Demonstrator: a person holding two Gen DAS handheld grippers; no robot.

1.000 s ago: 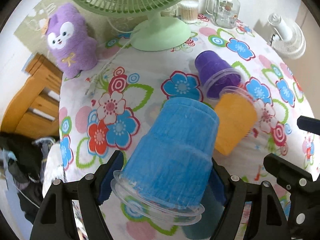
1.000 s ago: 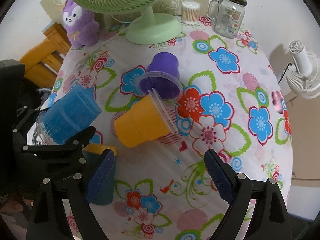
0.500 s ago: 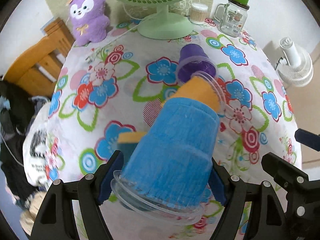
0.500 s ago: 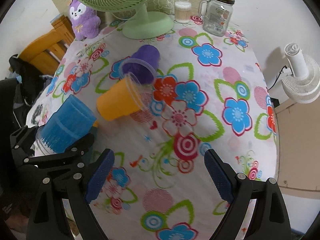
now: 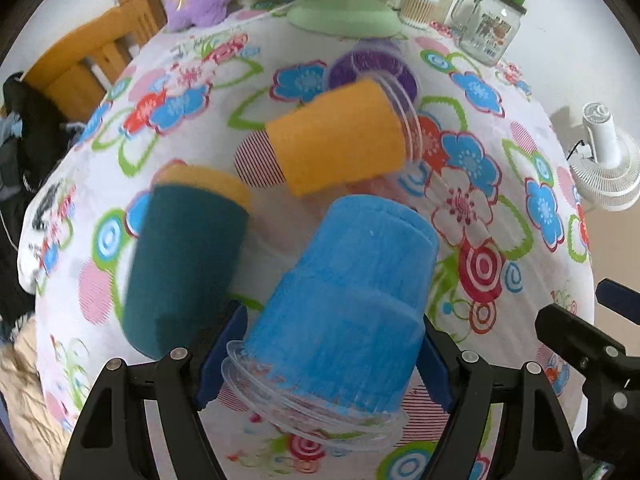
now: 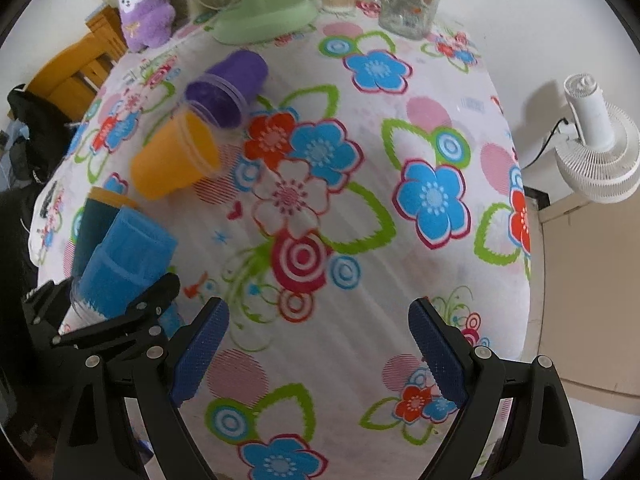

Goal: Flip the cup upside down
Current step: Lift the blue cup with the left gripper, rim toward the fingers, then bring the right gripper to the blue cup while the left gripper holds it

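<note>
Blue cup (image 5: 344,300): clamped in the left gripper (image 5: 320,356), base pointing away from the wrist camera and clear rim toward it; tilted, held above the near left part of the tabletop (image 6: 400,240). From the right wrist view the blue cup (image 6: 124,264) sits at the near left edge of the tabletop.
Left gripper: both blue pads press on the blue cup's sides near its rim, pinching it.
Right gripper (image 6: 318,354): fingers spread wide with only the flowered cloth between them, above the near edge of the tabletop.
Teal cup (image 5: 184,264): just left of the blue cup, an orange-yellow band at its far end; blurred, so I cannot tell whether it touches the blue cup.
Orange cup (image 5: 340,136): lying on its side toward the left-middle of the tabletop, its clear rim toward the purple cup (image 5: 372,72).
Purple cup: also on its side, just beyond the orange cup; their rims meet or nearly meet.
Green fan base (image 6: 264,20): at the far edge of the tabletop.
Purple plush toy (image 6: 146,16): at the far left corner, beside the fan base.
Glass jar (image 5: 492,28): at the far right, with a green lid; a small round container (image 5: 418,4) stands between it and the fan base.
White fan (image 6: 596,148): off the tabletop, past its right edge.
</note>
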